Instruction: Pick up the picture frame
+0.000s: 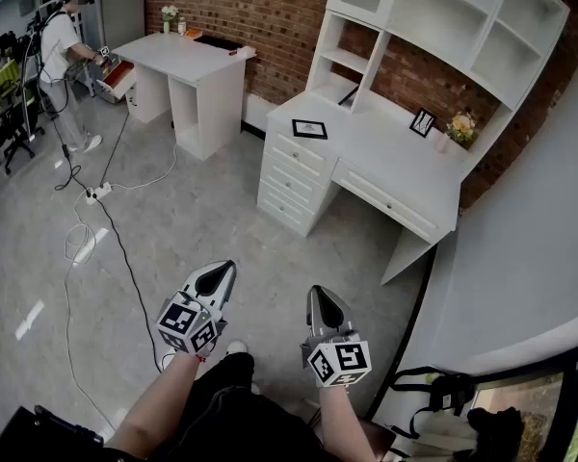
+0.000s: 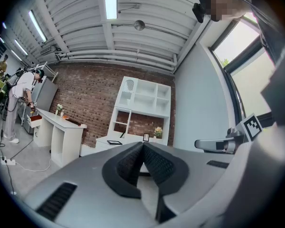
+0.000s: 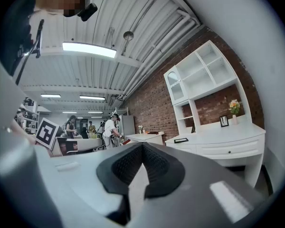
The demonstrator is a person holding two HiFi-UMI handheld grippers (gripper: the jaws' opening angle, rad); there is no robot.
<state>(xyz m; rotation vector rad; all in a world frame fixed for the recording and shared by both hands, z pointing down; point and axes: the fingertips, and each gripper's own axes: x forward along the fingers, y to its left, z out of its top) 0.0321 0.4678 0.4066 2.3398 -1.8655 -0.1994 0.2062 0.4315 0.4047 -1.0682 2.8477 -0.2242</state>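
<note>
A black picture frame (image 1: 309, 129) lies flat on the left end of the white desk (image 1: 385, 152), above the drawers. A second small frame (image 1: 423, 121) stands upright near the brick wall, beside a vase of flowers (image 1: 461, 128). Both of my grippers are far from the desk, held level over the floor. My left gripper (image 1: 221, 271) is shut and holds nothing. My right gripper (image 1: 318, 296) is shut too, also holding nothing. The left gripper view shows the flat frame (image 2: 115, 142) and the upright frame (image 2: 146, 137) far beyond the closed jaws. The right gripper view shows the flat frame (image 3: 181, 140) and the upright frame (image 3: 224, 121).
A white shelf unit (image 1: 433, 22) rises over the desk. Another white desk (image 1: 188, 61) stands at the back left, where a person (image 1: 58, 46) works. Cables and a power strip (image 1: 96, 192) lie on the grey floor. A curved white wall (image 1: 530, 258) closes the right side.
</note>
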